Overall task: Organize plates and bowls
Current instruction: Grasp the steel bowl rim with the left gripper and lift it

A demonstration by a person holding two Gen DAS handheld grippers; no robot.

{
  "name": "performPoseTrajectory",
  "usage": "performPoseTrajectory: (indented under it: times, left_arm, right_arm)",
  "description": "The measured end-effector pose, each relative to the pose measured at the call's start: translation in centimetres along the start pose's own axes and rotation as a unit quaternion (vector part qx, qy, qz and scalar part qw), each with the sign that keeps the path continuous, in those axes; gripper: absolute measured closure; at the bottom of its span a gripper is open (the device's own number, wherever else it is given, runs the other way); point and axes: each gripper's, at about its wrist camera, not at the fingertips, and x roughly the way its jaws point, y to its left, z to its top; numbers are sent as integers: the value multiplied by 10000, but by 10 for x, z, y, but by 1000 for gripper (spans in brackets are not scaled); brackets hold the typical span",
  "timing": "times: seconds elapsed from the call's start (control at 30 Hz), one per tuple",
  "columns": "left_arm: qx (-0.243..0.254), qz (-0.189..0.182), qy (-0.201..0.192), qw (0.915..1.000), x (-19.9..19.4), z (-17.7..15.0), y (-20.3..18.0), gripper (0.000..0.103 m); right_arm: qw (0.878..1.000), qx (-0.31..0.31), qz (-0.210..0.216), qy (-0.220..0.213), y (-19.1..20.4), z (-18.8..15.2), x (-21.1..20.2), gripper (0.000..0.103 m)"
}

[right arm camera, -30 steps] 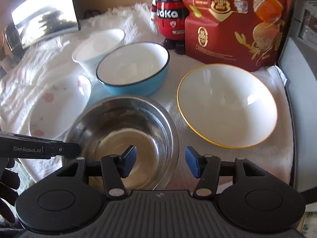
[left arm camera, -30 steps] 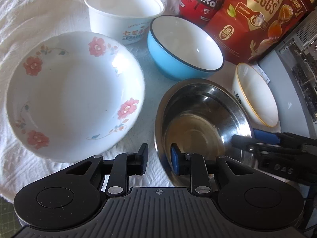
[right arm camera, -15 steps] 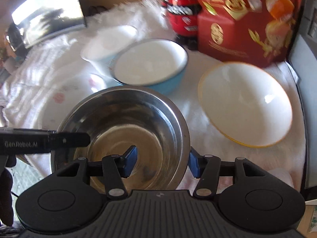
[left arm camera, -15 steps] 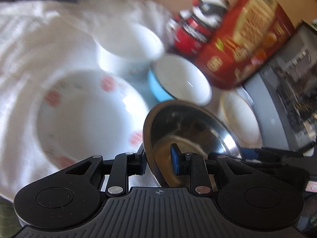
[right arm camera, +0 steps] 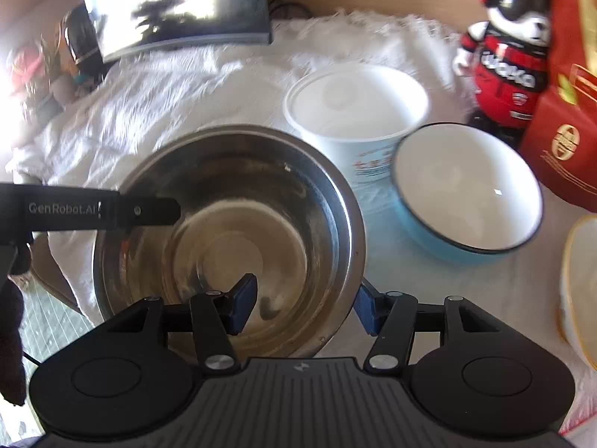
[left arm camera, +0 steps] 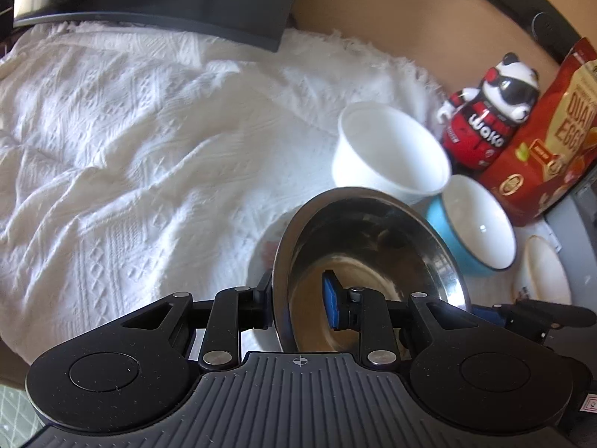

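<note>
One steel bowl, shiny, round, empty

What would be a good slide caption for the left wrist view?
Left gripper grips the steel bowl by its rim, above the floral plate.

Left hand-held gripper angled steeply down, jaws straddling a steel bowl rim, pads pressing it. Right hand-held gripper likewise, clamped on the opposite rim.
</note>
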Motion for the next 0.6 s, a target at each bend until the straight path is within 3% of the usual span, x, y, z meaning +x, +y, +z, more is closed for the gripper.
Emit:
performPoseTrajectory:
  times: [0.27, 0.6]
  left_arm:
    - [116, -61, 281, 9995, 23, 1, 10, 75]
    - [663, 62, 276, 9974, 33, 8, 9, 75]
  right_arm:
    - [9995, -179, -204, 136, 7, 6, 21, 44]
    - [9993, -189, -275, 192, 5, 8, 31, 43]
